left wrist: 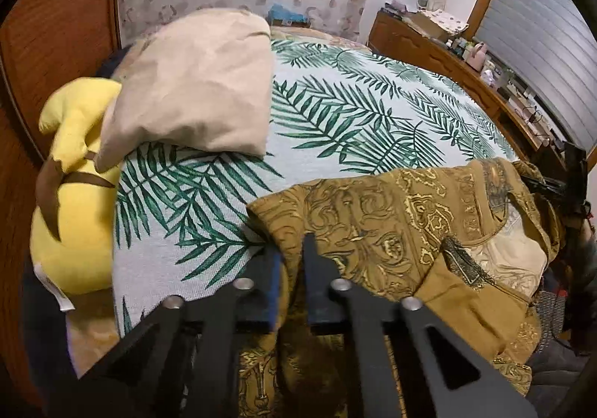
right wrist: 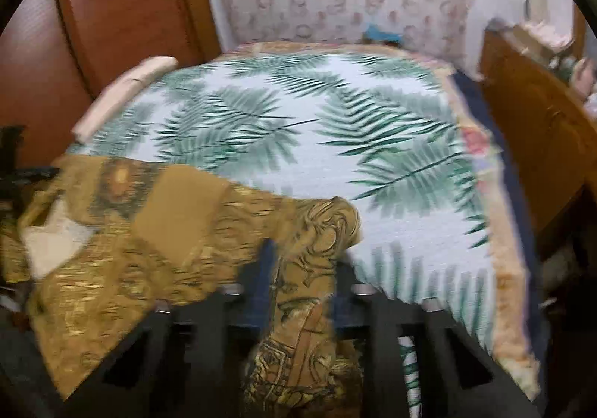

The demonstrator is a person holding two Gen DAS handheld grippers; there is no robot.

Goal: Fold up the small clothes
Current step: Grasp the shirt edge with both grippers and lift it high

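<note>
Gripping the mustard-gold patterned garment [left wrist: 391, 231] at two places, both tools look clamped on cloth: the left gripper [left wrist: 289, 257] has its jaws nearly together w/ a fold of the fabric pinched between them near the garment's left edge, and the right gripper [right wrist: 302, 261] is likewise pinched on a bunched ridge of the same fabric at its right end (that view is blurred, so the exact pad contact is hard to read, but cloth clearly runs up between the fingers). The garment lies at the near edge of the bed, on the palm-leaf bedspread [left wrist: 354, 112], partly draped over the near side toward the person; a pale lining or inner panel [left wrist: 511, 261] shows at what looks like the neckline. Handling, as a judgement: thin, light, very soft, prob. a bit slippery and drapey, so it will sag between the two grips and won't hold a crease by itself; not fragile. Best holds would be at seams, shoulders or hem corners, spread well apart so the cloth pulls flat, rather than mid-panel bunches like these, which may need re-gripping. Containers: none seen for the clothes, no basket or bin in either view; further up the bed sit a beige pillow [left wrist: 194, 89] and a yellow plush toy [left wrist: 74, 194], well apart from the garment, and a wooden dresser [left wrist: 440, 56] w/ small clutter stands along the wall.
</note>
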